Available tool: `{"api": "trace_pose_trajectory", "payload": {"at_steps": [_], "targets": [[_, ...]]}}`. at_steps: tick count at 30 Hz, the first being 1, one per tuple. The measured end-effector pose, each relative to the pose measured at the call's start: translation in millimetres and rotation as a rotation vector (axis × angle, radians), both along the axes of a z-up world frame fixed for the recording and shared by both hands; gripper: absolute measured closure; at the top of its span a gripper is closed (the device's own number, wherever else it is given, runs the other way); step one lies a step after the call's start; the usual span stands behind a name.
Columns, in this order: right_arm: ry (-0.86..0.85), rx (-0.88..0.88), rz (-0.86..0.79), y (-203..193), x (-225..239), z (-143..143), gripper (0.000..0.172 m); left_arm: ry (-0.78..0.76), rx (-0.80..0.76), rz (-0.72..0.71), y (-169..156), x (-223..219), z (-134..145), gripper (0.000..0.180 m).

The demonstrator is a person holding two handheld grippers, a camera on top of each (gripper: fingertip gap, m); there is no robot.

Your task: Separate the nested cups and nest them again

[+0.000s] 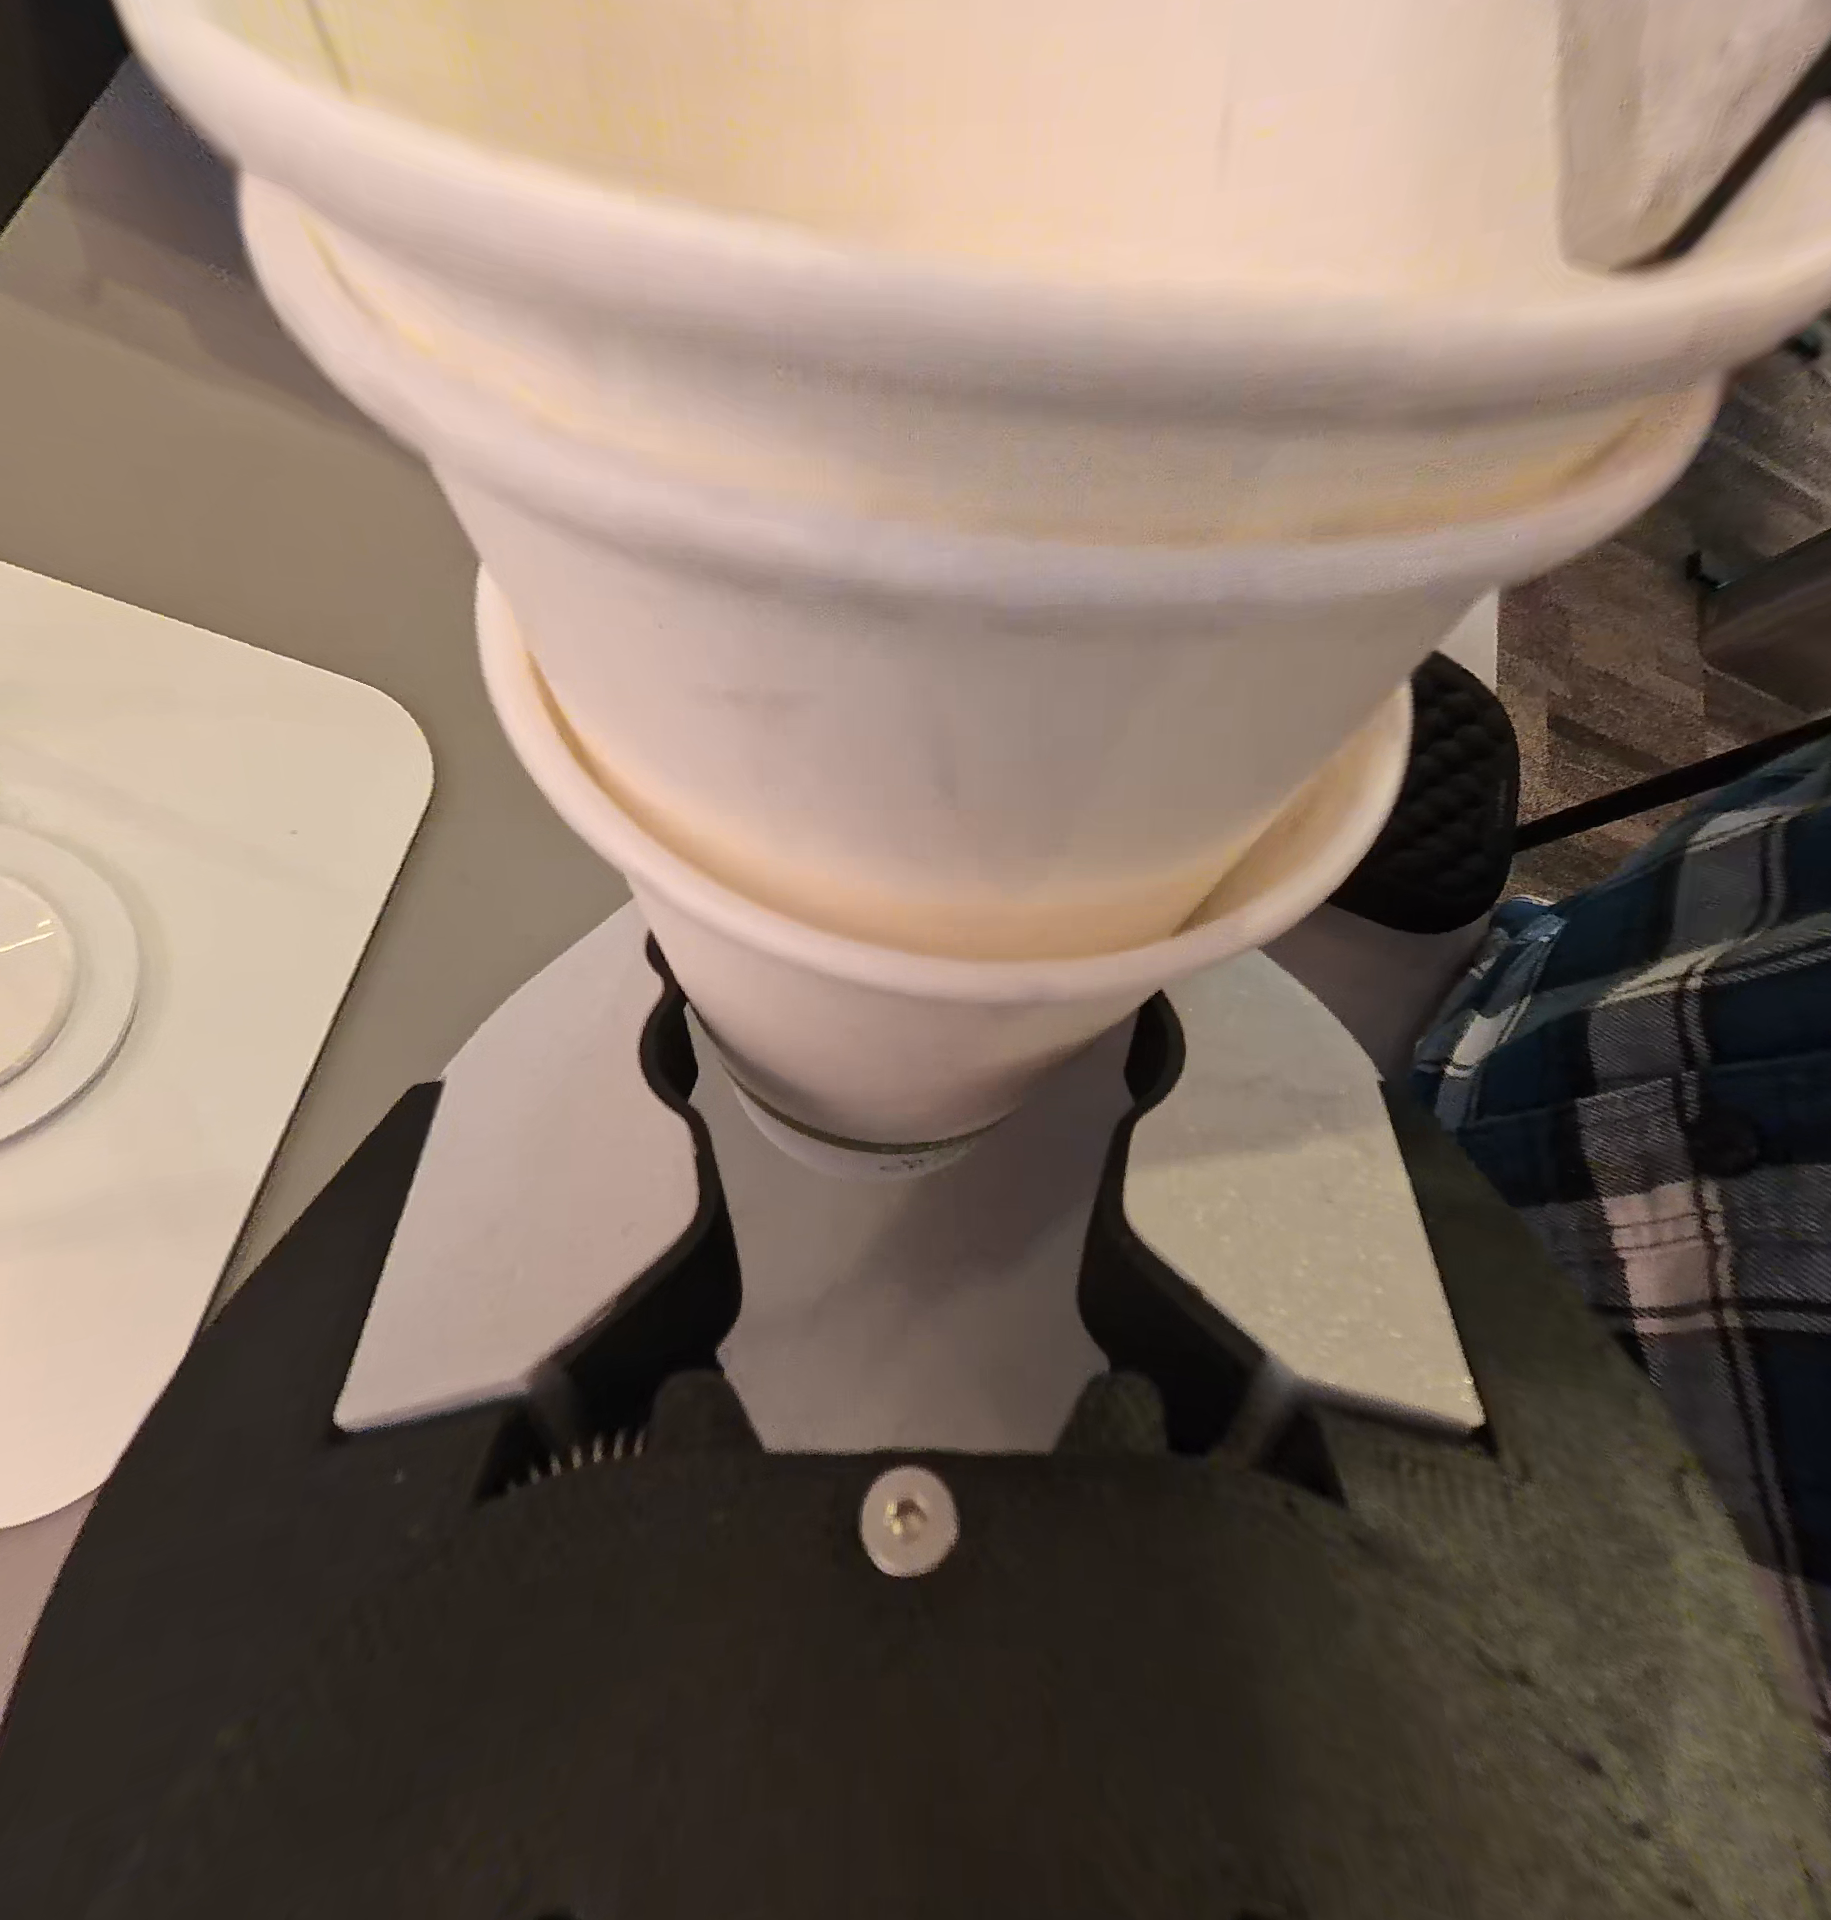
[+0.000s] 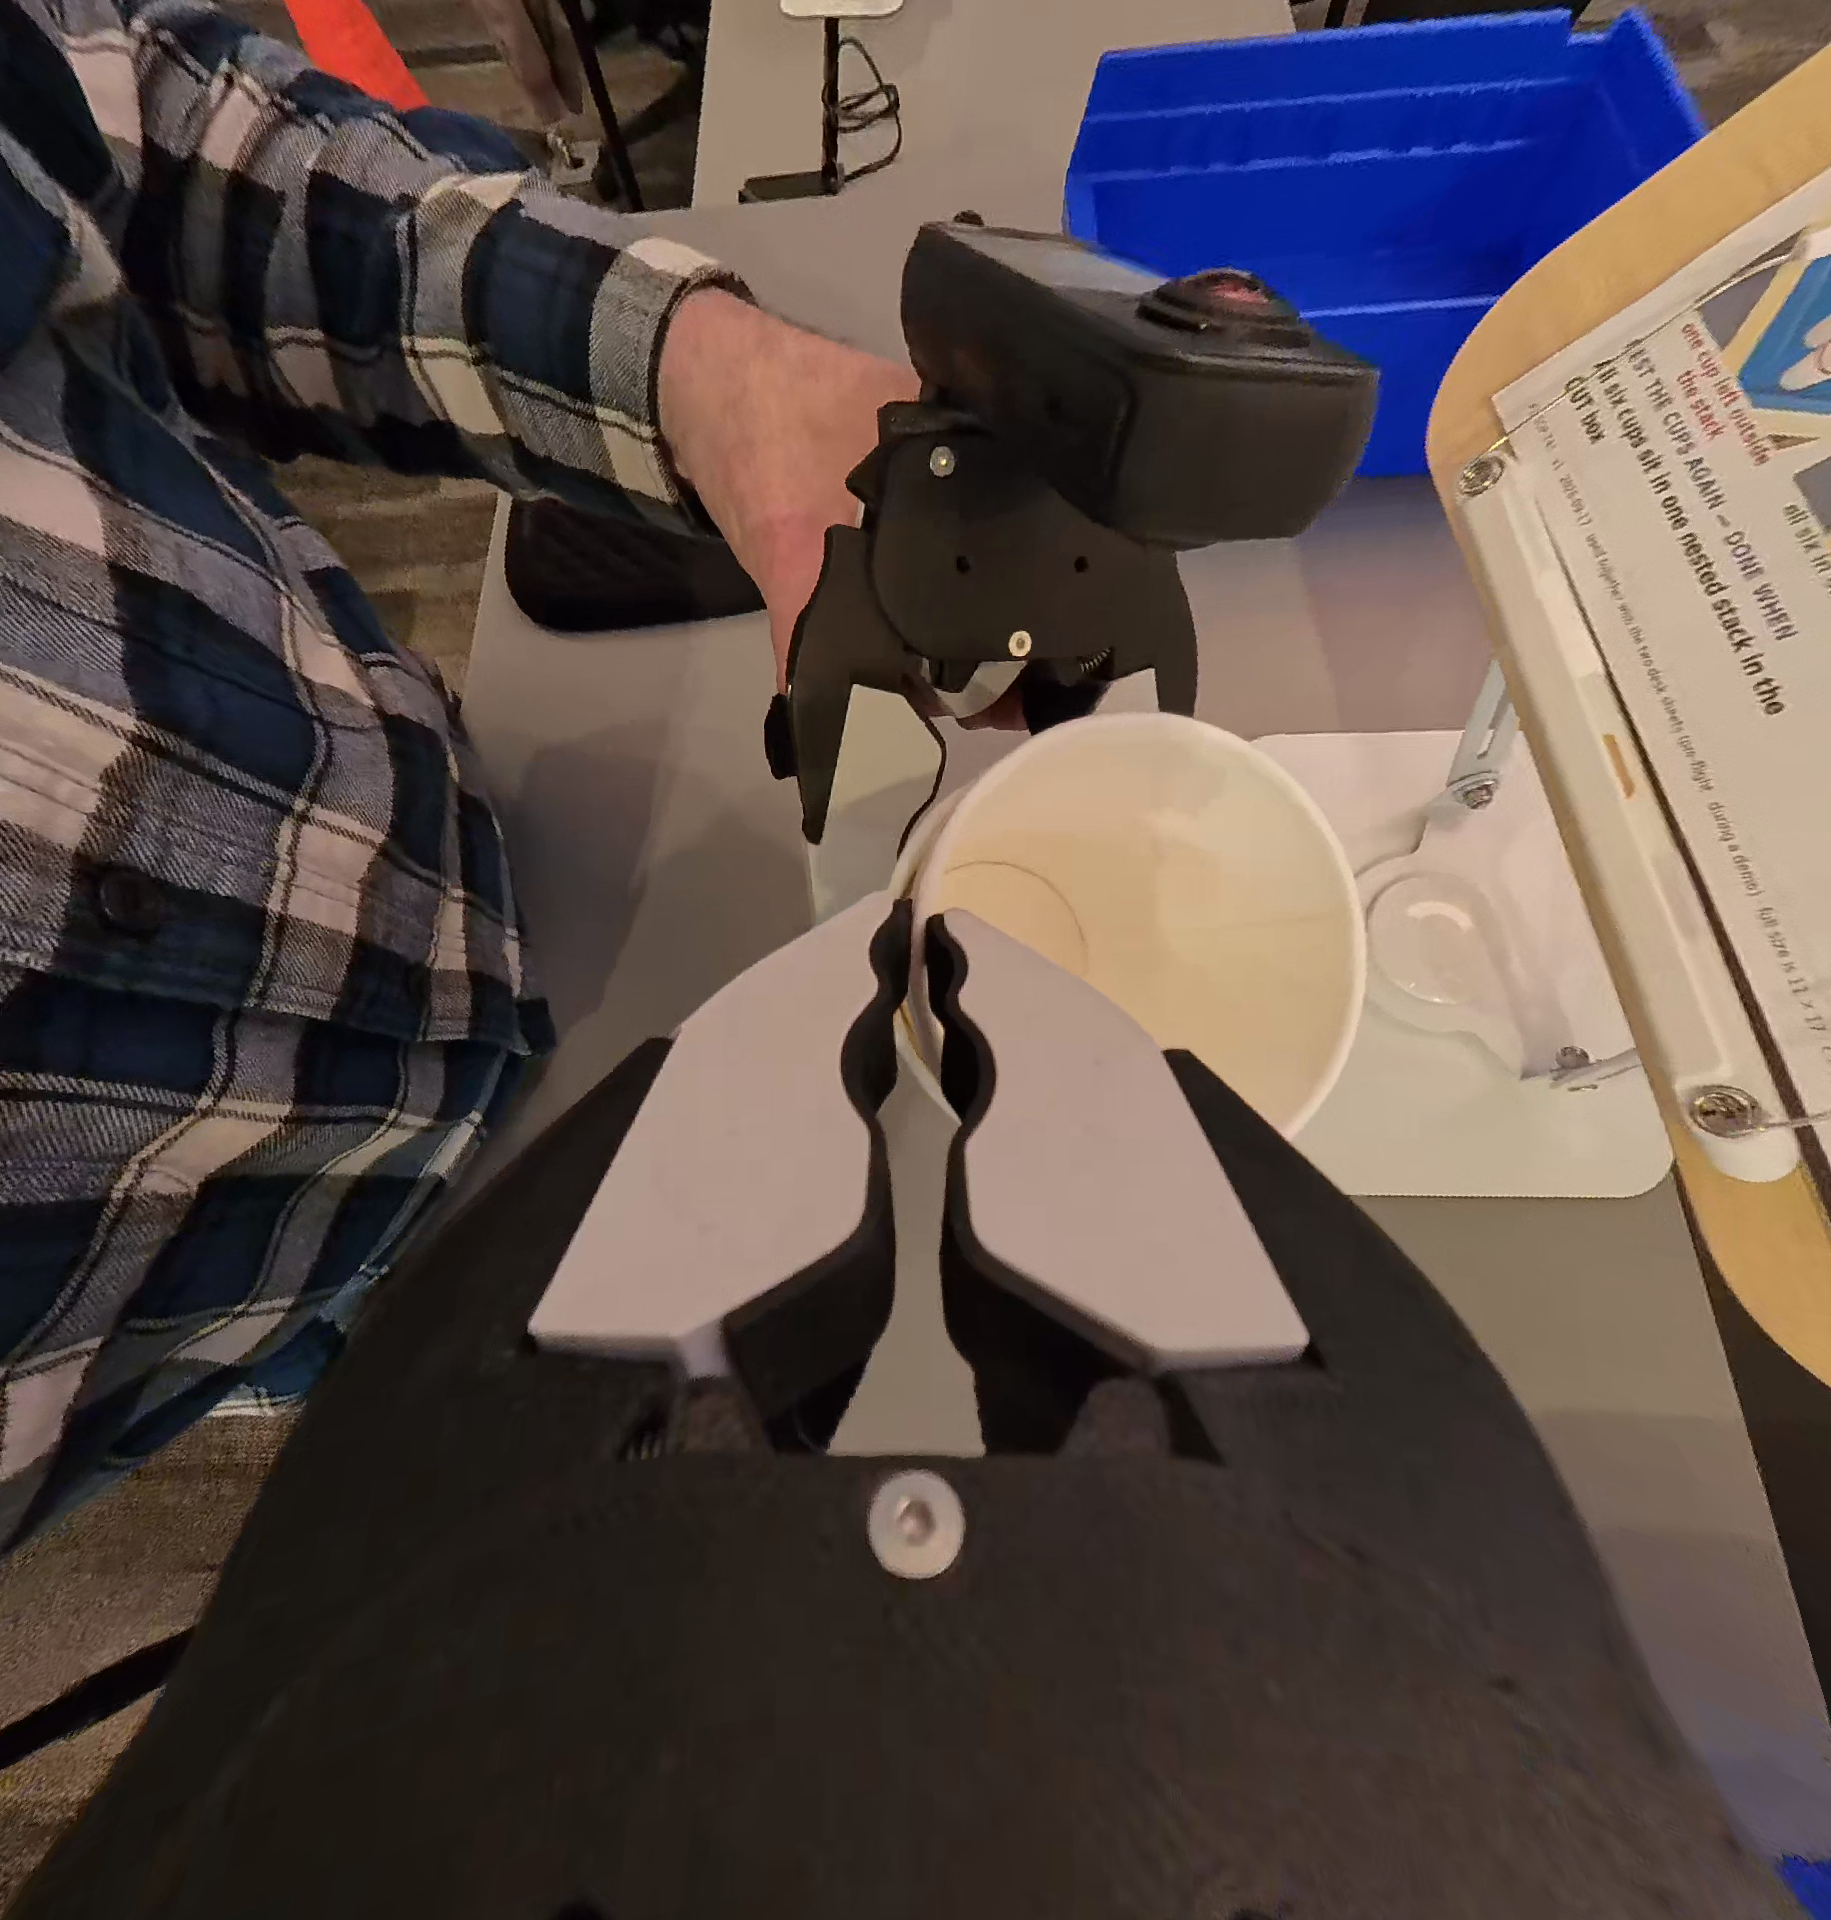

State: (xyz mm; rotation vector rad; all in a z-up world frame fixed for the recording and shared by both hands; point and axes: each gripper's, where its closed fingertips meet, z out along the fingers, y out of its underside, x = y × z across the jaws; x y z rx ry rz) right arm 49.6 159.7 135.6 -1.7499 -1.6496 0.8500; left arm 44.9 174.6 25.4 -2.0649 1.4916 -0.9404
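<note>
Right gripper (image 2: 916, 971) pinches top cup's rim (image 2: 1150, 914); left gripper (image 1: 911, 1049) wide around stack base (image 1: 869, 1081), contact unclear; clamp base, lift straight.

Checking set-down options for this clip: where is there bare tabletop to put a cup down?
Bare grey table lies between the plaid sleeve and the cup stack, and again just below the white mat, beside the wooden board. Crowded: the mat itself, hemmed in by stack, board and blue bin.
</note>
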Motion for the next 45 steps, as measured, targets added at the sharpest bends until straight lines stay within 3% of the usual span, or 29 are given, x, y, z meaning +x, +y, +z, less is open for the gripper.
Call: {"api": "trace_pose_trajectory", "payload": {"at_steps": [9,11,26,45], "targets": [[-0.121,0.129,-0.028,1.3,-2.1,-11.2,0.161,0.026,0.003,0.018,1.5,0.4,-3.6,0.099],[-0.125,0.145,-0.033,0.7,-2.8,-11.7,0.168,0.028,-0.001,0.023,1.3,1.0,-4.7,0.099],[-0.181,0.350,-0.126,10.3,0.5,-8.4,0.169,-0.001,-0.013,0.092,7.8,4.3,-0.8,0.099],[-0.118,0.314,-0.151,13.8,4.6,7.9,0.169,-0.014,0.015,0.075,10.3,6.6,0.3,0.098]]}}
